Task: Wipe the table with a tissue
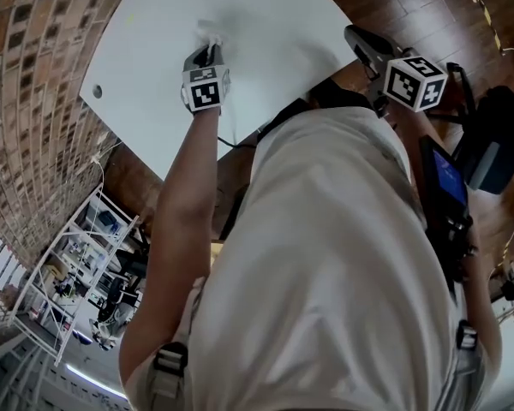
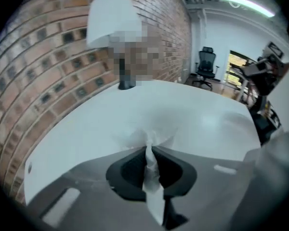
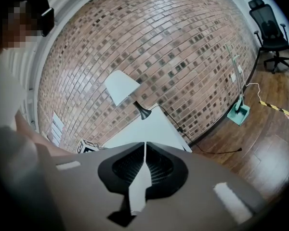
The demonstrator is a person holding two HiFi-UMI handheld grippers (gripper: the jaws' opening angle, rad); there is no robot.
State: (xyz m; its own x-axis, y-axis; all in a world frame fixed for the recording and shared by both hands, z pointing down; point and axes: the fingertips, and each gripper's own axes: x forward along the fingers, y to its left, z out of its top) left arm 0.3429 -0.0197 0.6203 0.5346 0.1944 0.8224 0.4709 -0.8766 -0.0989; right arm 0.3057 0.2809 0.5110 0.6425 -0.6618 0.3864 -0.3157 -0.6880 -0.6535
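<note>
Head view is showing a person leaning over a white, round-cornered bench [image 1: 265,24], and the wiping step looks to be under way. The left tool [image 1: 208,50] is pointing steeply down at the bench top, roughly midway across it, and its jaws are pinching a crumpled white paper tissue [image 2: 151,174]. They are standing only a sliver apart, with the wad filling the gap. The free end of the tissue is fanning out ahead of the jaw tips and seems to be lying on the bench surface, though I cannot tell how hard it is being pressed.

The right tool [image 1: 353,34] is hanging off the bench, just past its near right edge and over the wooden floor. Its jaws are meeting with nothing between them, so it is taking no part in the wipe.

My reading is that much of the bench is waiting to be covered: the tissue is sitting over a small patch near the middle, while the stretches toward the bench's edges are lying well apart from it. The next move is calling for a sweep across the bench with the tip angled down, so that the fanned end is dragging flat and not lifting off.

As for the tissue, it is looking thin and soft, twisted into a narrow rope where the jaws are squeezing it and spreading into ragged folds beyond them. It is likely going to bunch or tear if dragged hard.
</note>
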